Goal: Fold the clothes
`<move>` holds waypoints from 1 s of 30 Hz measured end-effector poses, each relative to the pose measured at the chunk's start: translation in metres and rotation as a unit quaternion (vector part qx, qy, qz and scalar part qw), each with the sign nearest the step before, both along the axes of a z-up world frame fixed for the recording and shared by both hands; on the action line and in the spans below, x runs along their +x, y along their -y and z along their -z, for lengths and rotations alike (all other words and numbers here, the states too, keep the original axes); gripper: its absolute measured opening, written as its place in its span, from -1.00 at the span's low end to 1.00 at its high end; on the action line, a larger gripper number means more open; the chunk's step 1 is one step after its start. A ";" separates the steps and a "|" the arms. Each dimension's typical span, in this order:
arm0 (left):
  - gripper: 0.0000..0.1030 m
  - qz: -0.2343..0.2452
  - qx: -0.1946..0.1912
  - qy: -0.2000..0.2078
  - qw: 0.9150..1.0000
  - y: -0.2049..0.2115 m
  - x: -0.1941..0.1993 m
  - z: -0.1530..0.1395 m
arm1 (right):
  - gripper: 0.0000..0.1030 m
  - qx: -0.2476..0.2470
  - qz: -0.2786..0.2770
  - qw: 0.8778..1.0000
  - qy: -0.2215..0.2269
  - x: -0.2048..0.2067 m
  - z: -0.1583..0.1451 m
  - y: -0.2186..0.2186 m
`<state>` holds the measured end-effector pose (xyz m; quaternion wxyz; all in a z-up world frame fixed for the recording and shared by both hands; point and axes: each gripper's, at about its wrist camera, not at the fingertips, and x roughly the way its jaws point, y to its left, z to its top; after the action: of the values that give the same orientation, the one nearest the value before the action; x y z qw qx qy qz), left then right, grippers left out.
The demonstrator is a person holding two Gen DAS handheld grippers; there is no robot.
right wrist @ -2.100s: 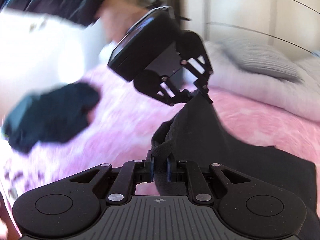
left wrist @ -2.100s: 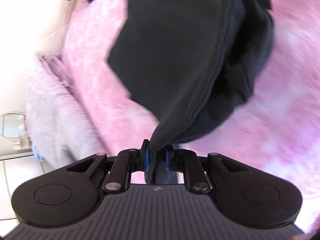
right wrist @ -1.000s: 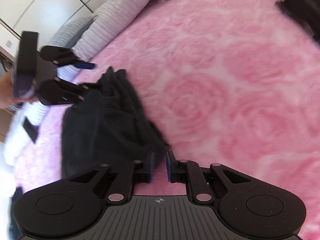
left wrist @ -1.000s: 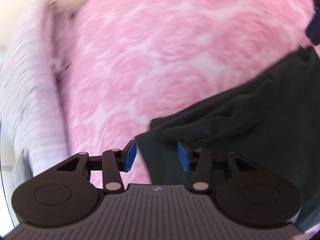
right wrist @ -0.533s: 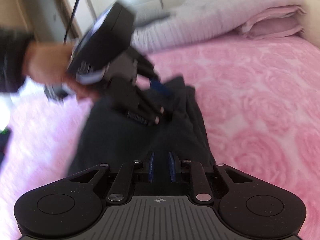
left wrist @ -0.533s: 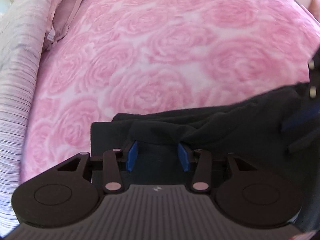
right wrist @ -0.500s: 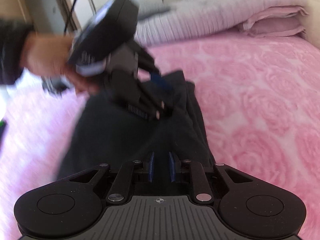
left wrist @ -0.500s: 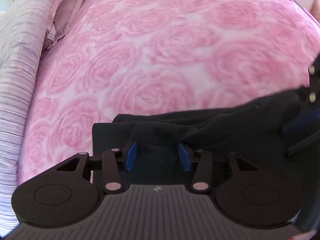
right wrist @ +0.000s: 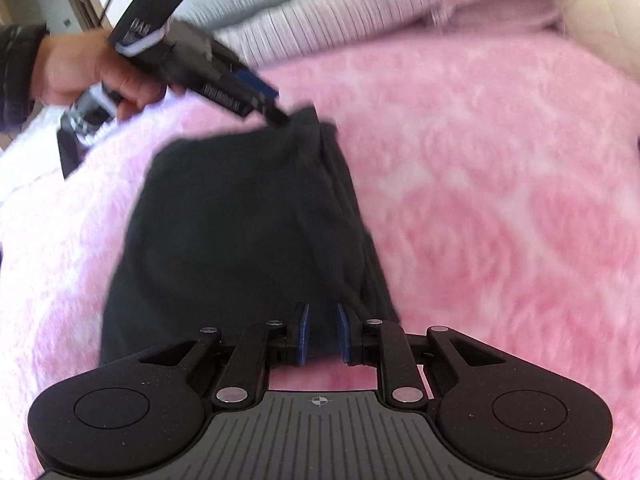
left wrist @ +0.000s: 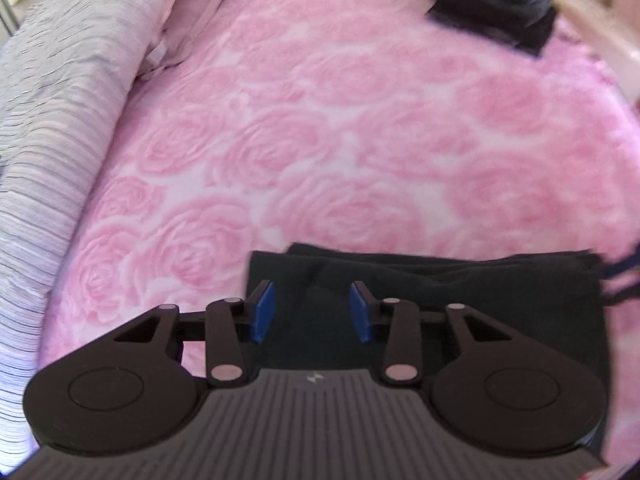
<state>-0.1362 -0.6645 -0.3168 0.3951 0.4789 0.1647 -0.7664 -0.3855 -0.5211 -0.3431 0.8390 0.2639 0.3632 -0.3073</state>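
Both sets of jaws stand apart and hold nothing. On the left gripper point(left wrist: 311, 311) the blue pads point(left wrist: 264, 310) gape wide over the near corner of the black garment point(left wrist: 460, 292), low in the left wrist view; the cloth lies beneath and between them, ungripped. On the right gripper point(right wrist: 322, 334) the pads sit at a narrower gap at the garment's point(right wrist: 240, 220) near edge, at the bottom centre of the right wrist view, with dark cloth showing between them but not pinched.

That garment lies flat on the pink rose-patterned blanket point(left wrist: 340, 140) as a folded oblong, its layered edges stacked along the far side in the left view. Judging by this, the grippers sit at opposite ends because one fold has just been laid down, each end freed so the cloth can settle.

In the right view the left gripper point(right wrist: 256, 100) points down at the garment's far corner, upper left of centre, gripped by the person's hand point(right wrist: 88, 68). A striped duvet point(left wrist: 52, 112) runs along the left edge, and another dark clothing pile point(left wrist: 496, 4) sits blurred at upper right.
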 end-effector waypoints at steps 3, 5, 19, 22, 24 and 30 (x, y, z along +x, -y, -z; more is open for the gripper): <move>-0.31 0.042 0.032 -0.033 0.998 -0.016 -0.015 0.003 | -0.64 -0.023 -0.013 1.000 0.010 0.015 -0.004 0.007; -0.31 0.070 0.044 -0.032 0.996 -0.021 -0.031 0.018 | -0.64 -0.017 -0.009 1.000 0.000 0.024 0.008 0.019; -0.18 0.070 0.028 -0.022 0.997 0.014 -0.053 0.062 | -0.64 0.013 -0.004 1.000 0.003 -0.015 0.041 0.008; -0.25 0.048 0.023 -0.010 0.999 0.025 -0.050 0.066 | -0.64 0.021 0.009 1.000 -0.004 -0.022 0.036 0.006; -0.30 0.039 0.017 -0.001 0.999 0.029 -0.048 0.063 | -0.64 0.023 0.017 0.999 -0.016 -0.027 0.032 0.004; -0.18 0.008 -0.023 0.042 0.999 0.011 -0.007 0.022 | -0.63 0.029 0.043 0.997 -0.052 -0.042 0.019 -0.002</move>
<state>-0.1433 -0.6750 -0.3386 0.4063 0.5028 0.1258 -0.7525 -0.4274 -0.5194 -0.3624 0.7971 0.2870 0.4036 -0.3453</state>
